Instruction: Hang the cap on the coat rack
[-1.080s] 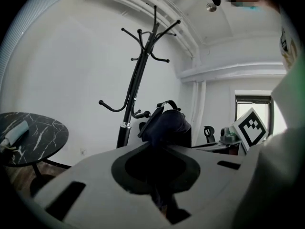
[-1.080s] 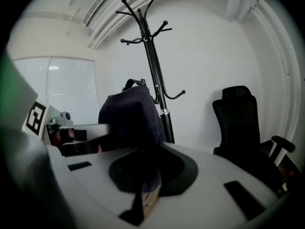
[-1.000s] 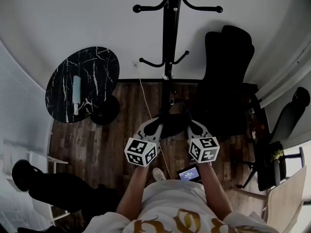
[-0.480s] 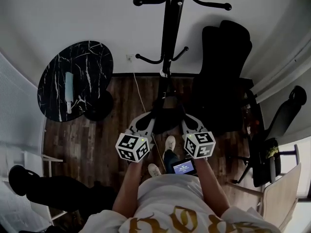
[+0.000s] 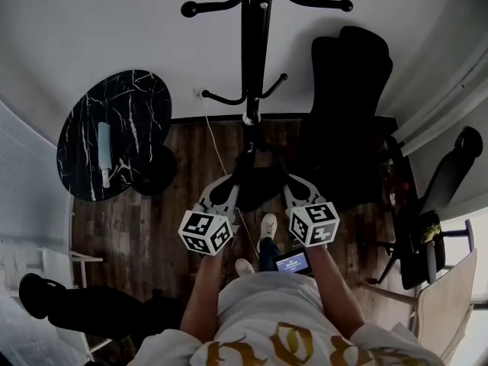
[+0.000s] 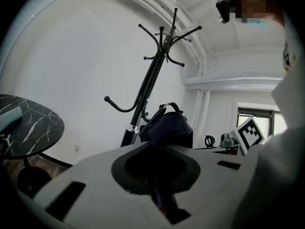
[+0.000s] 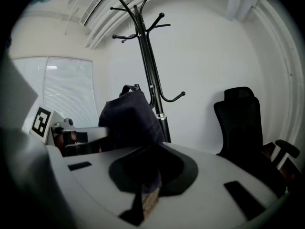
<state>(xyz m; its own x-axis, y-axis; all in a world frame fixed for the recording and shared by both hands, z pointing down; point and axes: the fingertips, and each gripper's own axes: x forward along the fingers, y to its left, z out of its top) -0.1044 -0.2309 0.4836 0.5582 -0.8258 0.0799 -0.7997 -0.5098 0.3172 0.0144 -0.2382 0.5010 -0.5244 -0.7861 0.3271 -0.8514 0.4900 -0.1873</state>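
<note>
The dark navy cap [image 5: 259, 180] hangs between my two grippers at waist height, in front of the black coat rack [image 5: 248, 59]. At the cap's left edge my left gripper [image 5: 233, 189] is shut on the fabric. My right gripper [image 5: 287, 187] is shut on its right edge. In the left gripper view the cap [image 6: 167, 128] bulges above the left gripper [image 6: 160, 185], and the coat rack [image 6: 151, 80] rises behind it with curved hooks. The right gripper view has the cap [image 7: 128, 120] above the right gripper [image 7: 145, 185], next to the coat rack [image 7: 148, 75].
A round black marble table [image 5: 133, 120] with a pale roll [image 5: 103, 152] on it stands left of the rack. A black office chair [image 5: 351, 97] stands right of it, and another chair [image 5: 450, 181] is at the far right. A cable [image 5: 221, 155] runs across the wooden floor.
The rack and table have shifted left in the head view as the person stepped. Both grippers stay shut on the cap and hold it at about the same height.
</note>
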